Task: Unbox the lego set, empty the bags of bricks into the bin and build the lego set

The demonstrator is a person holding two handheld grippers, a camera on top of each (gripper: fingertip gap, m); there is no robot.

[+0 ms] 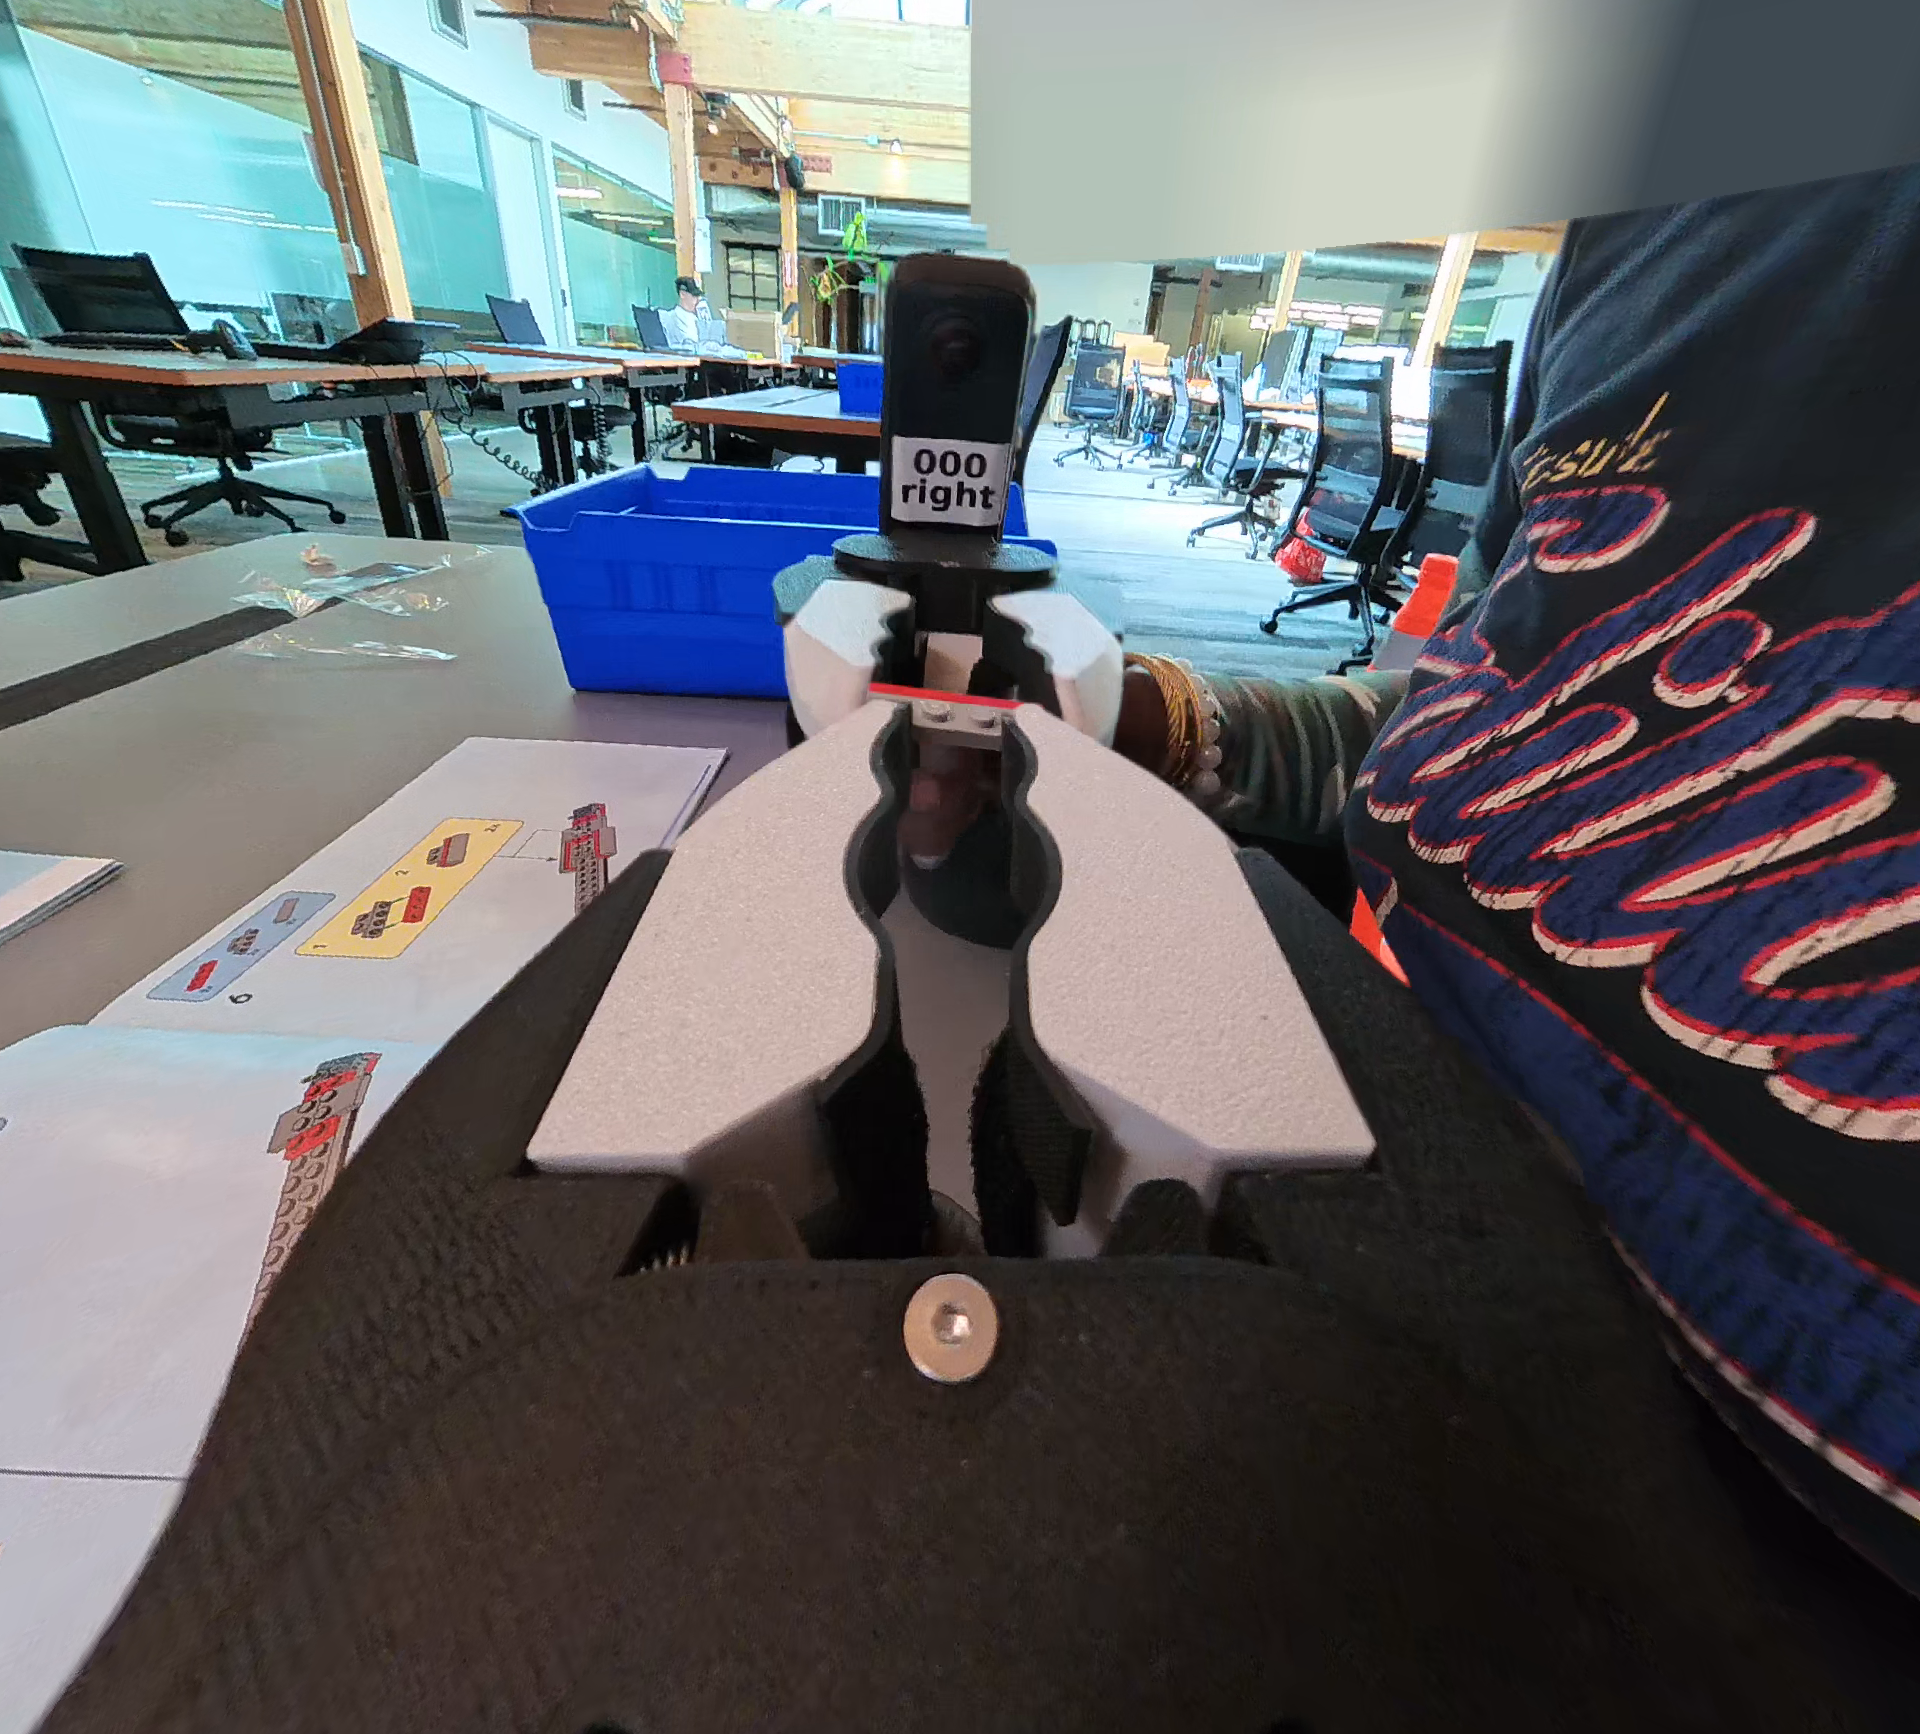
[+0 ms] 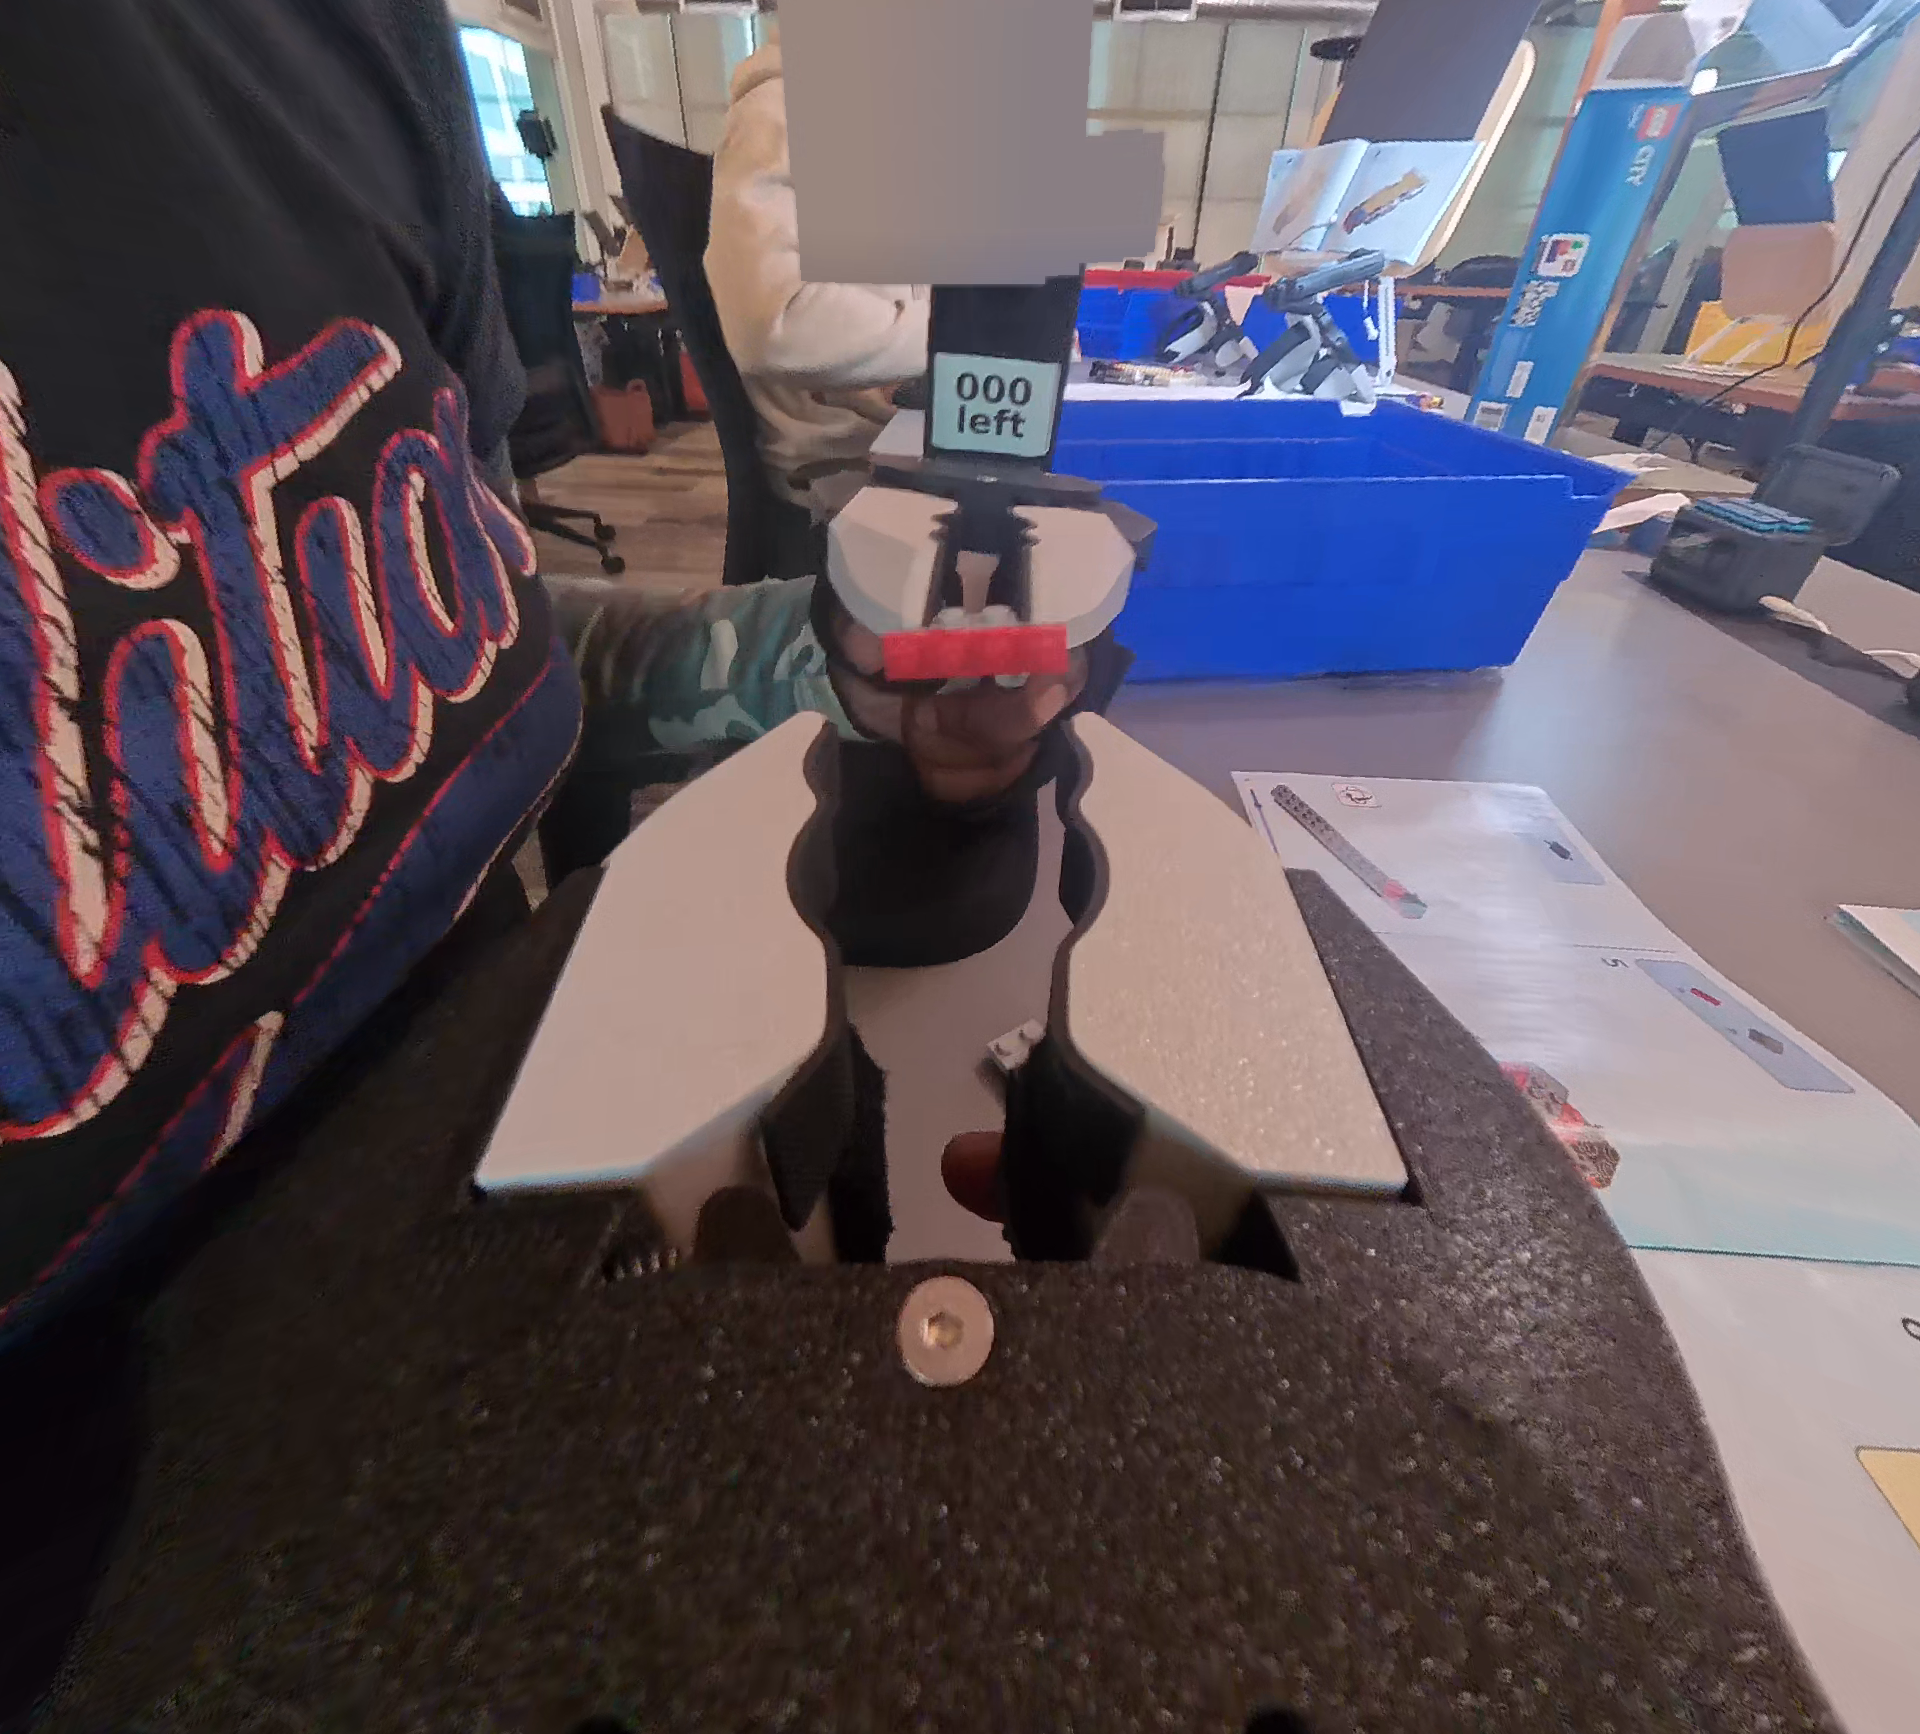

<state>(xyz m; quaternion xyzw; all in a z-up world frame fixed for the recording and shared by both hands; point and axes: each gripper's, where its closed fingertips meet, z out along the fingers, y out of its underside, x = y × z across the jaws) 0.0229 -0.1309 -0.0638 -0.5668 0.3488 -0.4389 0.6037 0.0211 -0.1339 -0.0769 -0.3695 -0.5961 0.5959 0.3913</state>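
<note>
The two grippers face each other above the table edge. My left gripper [image 1: 956,728] is shut on a small grey plate [image 1: 961,724], with a red plate [image 1: 940,694] edge-on against its far side. In the right wrist view the red plate [image 2: 975,651] sits across the front of the left gripper [image 2: 977,604], with grey studs above it. My right gripper [image 2: 948,728] has its jaws apart, tips just short of the red plate; it also shows in the left wrist view [image 1: 951,656]. A small grey piece [image 2: 1016,1045] lies below, between the right fingers.
A blue bin [image 1: 665,583] [image 2: 1351,541] stands behind the grippers. An open instruction booklet [image 1: 416,874] [image 2: 1558,957] lies on the grey table, with red-grey pieces [image 2: 1558,1123] on it. Empty clear bags [image 1: 343,593], a tall set box [image 2: 1579,250] and a black case [image 2: 1735,541] are nearby. The person's torso [image 1: 1662,749] is close.
</note>
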